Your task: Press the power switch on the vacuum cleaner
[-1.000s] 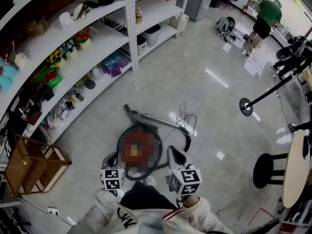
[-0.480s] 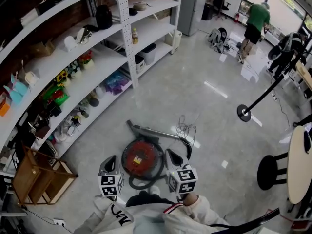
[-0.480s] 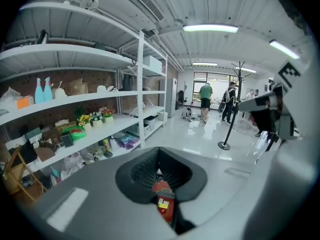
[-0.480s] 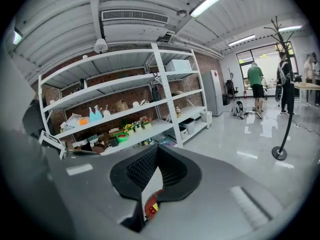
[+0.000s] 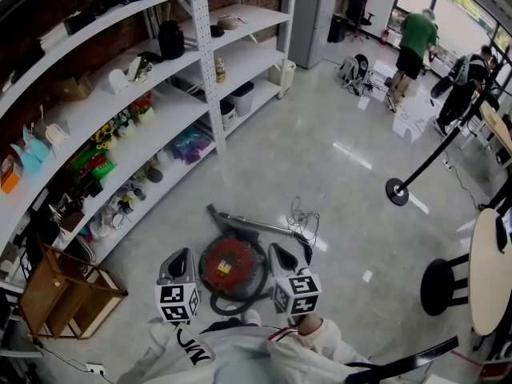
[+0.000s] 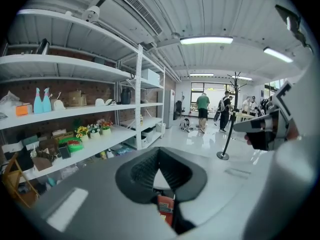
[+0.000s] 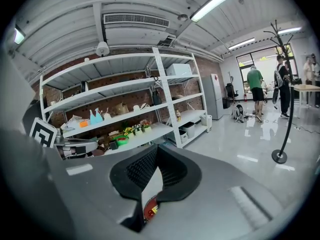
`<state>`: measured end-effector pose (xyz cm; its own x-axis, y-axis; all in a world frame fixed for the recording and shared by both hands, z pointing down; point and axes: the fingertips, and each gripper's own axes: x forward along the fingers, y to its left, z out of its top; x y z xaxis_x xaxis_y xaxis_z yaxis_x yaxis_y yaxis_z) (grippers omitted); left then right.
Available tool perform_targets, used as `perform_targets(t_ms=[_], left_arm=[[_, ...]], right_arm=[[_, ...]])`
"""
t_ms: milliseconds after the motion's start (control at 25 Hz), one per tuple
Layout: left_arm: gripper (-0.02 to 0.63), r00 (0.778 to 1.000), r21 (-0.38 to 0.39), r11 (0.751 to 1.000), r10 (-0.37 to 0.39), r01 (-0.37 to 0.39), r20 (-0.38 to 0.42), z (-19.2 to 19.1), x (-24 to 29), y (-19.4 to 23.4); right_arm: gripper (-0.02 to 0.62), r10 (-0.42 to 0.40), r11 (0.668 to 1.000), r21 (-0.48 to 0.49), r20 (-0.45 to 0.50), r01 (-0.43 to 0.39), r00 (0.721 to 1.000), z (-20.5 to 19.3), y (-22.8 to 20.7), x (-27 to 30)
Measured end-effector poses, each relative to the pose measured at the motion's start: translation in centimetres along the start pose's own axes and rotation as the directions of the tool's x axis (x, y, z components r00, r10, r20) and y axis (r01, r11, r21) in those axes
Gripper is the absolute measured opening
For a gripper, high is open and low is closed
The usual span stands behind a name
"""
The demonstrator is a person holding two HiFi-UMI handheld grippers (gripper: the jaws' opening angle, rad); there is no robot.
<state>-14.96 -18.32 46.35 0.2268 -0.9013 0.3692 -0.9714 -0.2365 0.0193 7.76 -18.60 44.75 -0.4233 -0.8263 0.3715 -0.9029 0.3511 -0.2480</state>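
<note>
Because the vacuum cleaner (image 5: 232, 265) sits low on the floor (image 5: 328, 158) between the person's feet and neither claw touches it, the press has to be aimed from well above, and that is where I would expect trouble. The left claw (image 5: 179, 254) and the right claw (image 5: 279, 251) flank the canister in the head view. Each gripper view shows ribbed black pads (image 6: 142, 171) pressed together at the tips with nothing pinched, and only a sliver of red casing shows through the wedge below.

The body is a round, domed shell of glossy red plastic with a small pale patch near its middle. That patch may be the power switch, though at this size I cannot tell it from a label. A blunt tip coming down off-centre would likely skid on the curved, slick surface or land on the wrong spot.

The floor is polished and reflective, so a sideways push could send the canister sliding. A dark ribbed hose (image 5: 234, 303) loops around it, a grey rigid wand (image 5: 250, 222) lies beyond, and a thin pale cord (image 5: 302, 214) is tangled close by; either could snag a descending claw.
</note>
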Motion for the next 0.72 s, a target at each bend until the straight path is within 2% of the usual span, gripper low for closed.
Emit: perform_targets(t_ms=[320,720], left_arm=[[0.000,1.000,0.008,1.000,-0.006,0.006,0.030,1.3,0.4,0.5],[0.000,0.998,0.069,0.997,-0.049,0.046,0.044,2.5,0.8,-3.5]], right_arm=[[0.000,-0.003,1.000,-0.012,0.017,0.003,1.000,0.5,0.4,0.8],[0.000,-0.035,0.999,0.016,0.020,0.035,0.999,0.1,-2.0,-1.8]])
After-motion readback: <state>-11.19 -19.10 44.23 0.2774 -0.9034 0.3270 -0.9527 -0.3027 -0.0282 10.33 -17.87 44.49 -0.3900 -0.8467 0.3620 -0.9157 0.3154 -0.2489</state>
